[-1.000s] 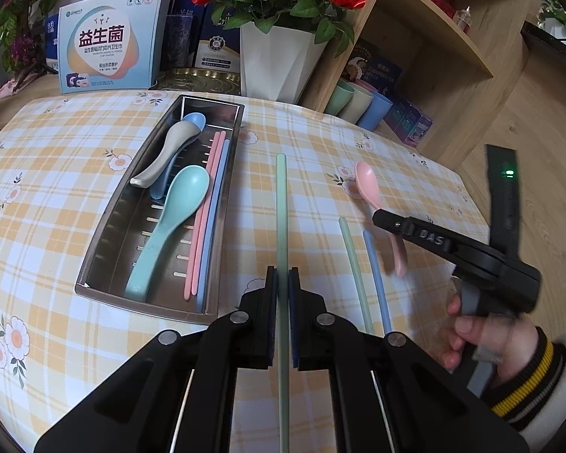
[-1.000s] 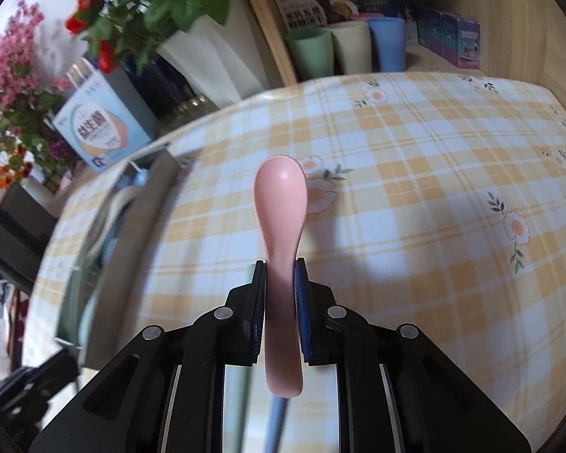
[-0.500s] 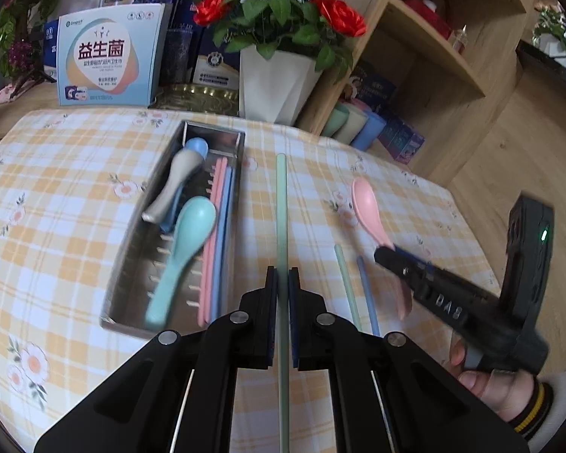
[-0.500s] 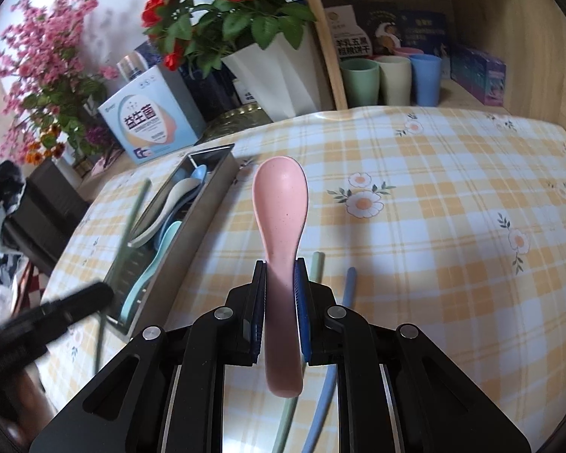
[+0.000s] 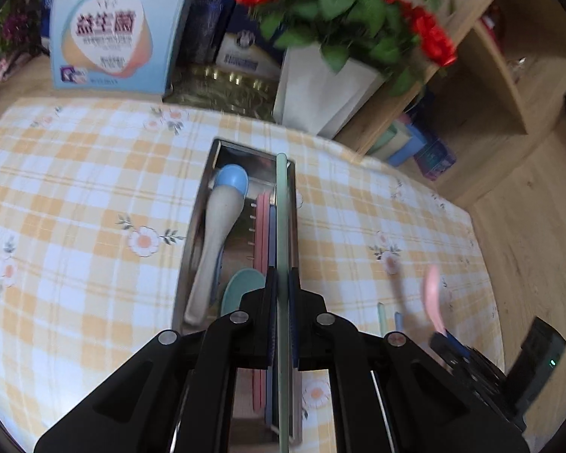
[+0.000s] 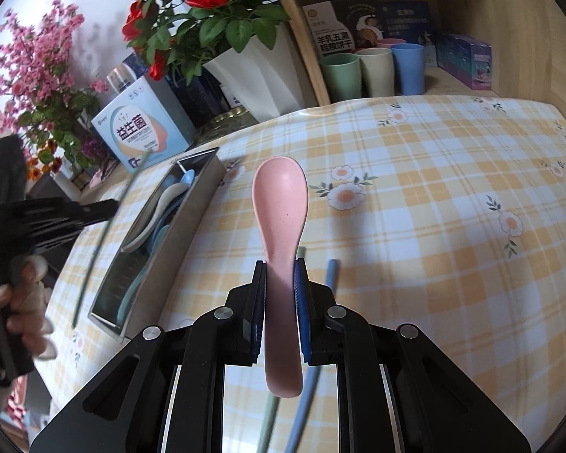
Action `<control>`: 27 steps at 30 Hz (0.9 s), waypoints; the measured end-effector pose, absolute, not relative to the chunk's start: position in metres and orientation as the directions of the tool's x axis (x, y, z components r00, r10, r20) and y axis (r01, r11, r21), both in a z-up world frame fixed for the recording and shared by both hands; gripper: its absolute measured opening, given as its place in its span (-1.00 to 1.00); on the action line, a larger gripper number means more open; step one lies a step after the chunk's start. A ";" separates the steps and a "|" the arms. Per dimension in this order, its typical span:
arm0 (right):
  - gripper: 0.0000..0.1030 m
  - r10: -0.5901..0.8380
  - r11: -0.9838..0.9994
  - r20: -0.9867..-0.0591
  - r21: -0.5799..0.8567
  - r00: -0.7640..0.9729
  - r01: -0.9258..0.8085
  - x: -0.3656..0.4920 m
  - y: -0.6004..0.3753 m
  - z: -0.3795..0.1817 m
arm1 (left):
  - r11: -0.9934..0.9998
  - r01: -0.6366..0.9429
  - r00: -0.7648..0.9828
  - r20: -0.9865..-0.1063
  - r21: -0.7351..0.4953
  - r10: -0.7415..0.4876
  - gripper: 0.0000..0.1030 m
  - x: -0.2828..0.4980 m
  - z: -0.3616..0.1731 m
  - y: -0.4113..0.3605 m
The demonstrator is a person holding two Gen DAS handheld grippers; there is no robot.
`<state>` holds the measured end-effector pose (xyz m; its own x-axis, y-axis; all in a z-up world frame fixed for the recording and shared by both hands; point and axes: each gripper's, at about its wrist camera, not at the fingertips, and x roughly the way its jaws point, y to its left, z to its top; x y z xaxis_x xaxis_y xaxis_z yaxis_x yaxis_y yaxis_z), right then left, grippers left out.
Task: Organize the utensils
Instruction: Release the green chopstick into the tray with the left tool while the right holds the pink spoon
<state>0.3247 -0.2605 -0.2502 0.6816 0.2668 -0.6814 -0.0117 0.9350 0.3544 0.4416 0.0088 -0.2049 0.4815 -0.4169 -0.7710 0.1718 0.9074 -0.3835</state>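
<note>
My left gripper (image 5: 282,283) is shut on a pale green chopstick (image 5: 282,207), which hangs lengthwise over the right side of the steel tray (image 5: 245,149). In the tray lie a blue spoon (image 5: 231,181), a beige spoon (image 5: 215,234), a teal spoon (image 5: 241,290), pink chopsticks (image 5: 261,234) and a blue chopstick (image 5: 271,234). My right gripper (image 6: 281,264) is shut on the handle of a pink spoon (image 6: 281,204), held above the cloth to the right of the tray (image 6: 196,219). A green chopstick (image 6: 301,253) and a blue chopstick (image 6: 330,271) lie on the cloth under it.
A white pot of red roses (image 5: 320,90) and a light-blue box (image 5: 109,34) stand behind the tray. Coloured cups (image 6: 373,71) sit on the wooden shelf at the table's far edge. A person's hand (image 6: 22,302) grips the left tool.
The left gripper has carried the green chopstick leftwards, from over the bare cloth to over the tray. The right gripper has risen a little with the pink spoon.
</note>
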 end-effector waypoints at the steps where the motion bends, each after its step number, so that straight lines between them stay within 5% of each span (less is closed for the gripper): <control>1: -0.71 0.264 0.934 -0.684 0.356 0.680 -0.005 0.324 -0.263 -0.251 | 0.910 0.176 0.471 -0.780 -0.376 -0.413 -0.89 0.445 -0.210 0.005; 22: -0.71 0.243 0.930 -0.689 0.366 0.683 0.038 0.317 -0.283 -0.256 | 0.932 0.225 0.434 -0.827 -0.283 -0.356 -0.85 0.468 -0.240 -0.024; 27: -0.71 0.239 0.932 -0.683 0.361 0.690 0.035 0.315 -0.281 -0.249 | 0.920 0.256 0.462 -0.798 -0.297 -0.386 -0.44 0.459 -0.220 -0.025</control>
